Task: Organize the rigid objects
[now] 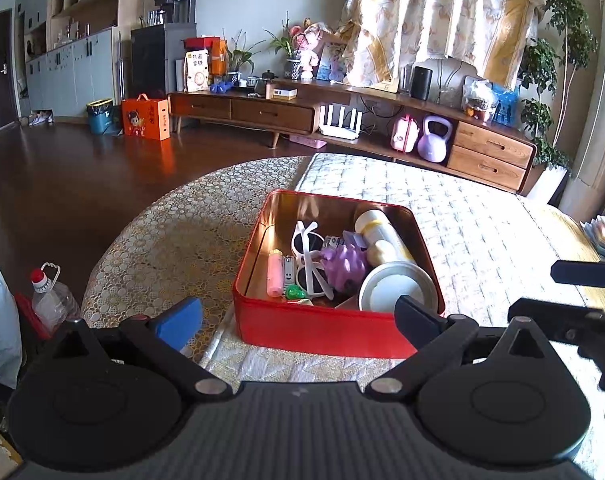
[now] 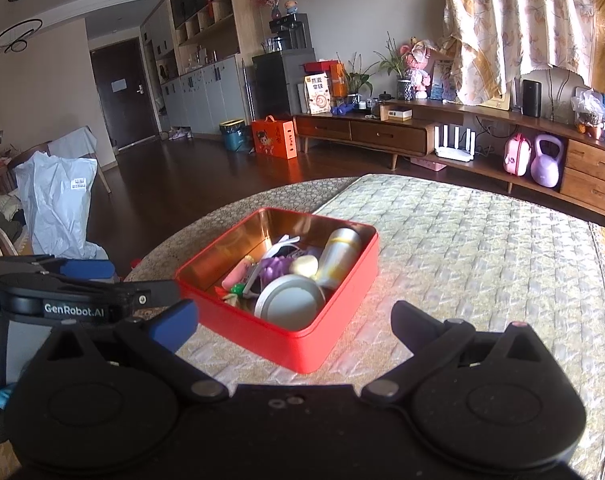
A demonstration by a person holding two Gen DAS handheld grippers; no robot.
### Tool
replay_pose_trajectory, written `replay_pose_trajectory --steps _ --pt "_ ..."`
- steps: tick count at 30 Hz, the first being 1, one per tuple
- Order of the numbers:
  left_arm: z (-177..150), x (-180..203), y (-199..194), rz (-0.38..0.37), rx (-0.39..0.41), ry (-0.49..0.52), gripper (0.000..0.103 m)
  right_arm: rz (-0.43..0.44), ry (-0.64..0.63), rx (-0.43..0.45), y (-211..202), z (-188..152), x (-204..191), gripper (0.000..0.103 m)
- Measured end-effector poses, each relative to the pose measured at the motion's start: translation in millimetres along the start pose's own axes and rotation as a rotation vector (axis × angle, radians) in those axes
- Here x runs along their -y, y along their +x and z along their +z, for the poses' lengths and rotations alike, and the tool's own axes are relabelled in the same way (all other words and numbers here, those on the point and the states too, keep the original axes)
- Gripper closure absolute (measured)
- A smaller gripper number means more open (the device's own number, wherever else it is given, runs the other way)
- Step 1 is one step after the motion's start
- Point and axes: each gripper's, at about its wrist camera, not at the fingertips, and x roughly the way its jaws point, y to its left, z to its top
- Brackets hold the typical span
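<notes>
A red tin box [image 1: 322,332] stands on the table, also in the right wrist view [image 2: 334,272]. It holds white sunglasses [image 1: 308,256], a purple knobbly toy [image 1: 344,266], a pink tube [image 1: 275,272], a cream bottle [image 1: 382,236], a round white lid [image 1: 396,288] and small items. My left gripper [image 1: 298,318] is open and empty, just in front of the box's near wall. My right gripper [image 2: 294,324] is open and empty, at the box's near corner. The left gripper shows at the left of the right wrist view [image 2: 90,292].
The table has a woven cloth [image 2: 482,248] and a patterned cover [image 1: 174,232]. A plastic bottle [image 1: 52,300] stands below the table's left edge. A white bag [image 2: 58,204] sits on the floor. A wooden TV cabinet [image 1: 342,116] lines the far wall.
</notes>
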Motion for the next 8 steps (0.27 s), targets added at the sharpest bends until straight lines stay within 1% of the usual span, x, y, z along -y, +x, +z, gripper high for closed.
replay_pose_trajectory --steps 5,8 --pt "-1 3 0 -0.001 -0.001 0.006 0.0 0.0 0.002 -0.012 1 -8 0 0.0" --pt "-2 3 0 -0.019 -0.009 -0.006 0.0 -0.016 0.011 -0.014 1 -13 3 0.0"
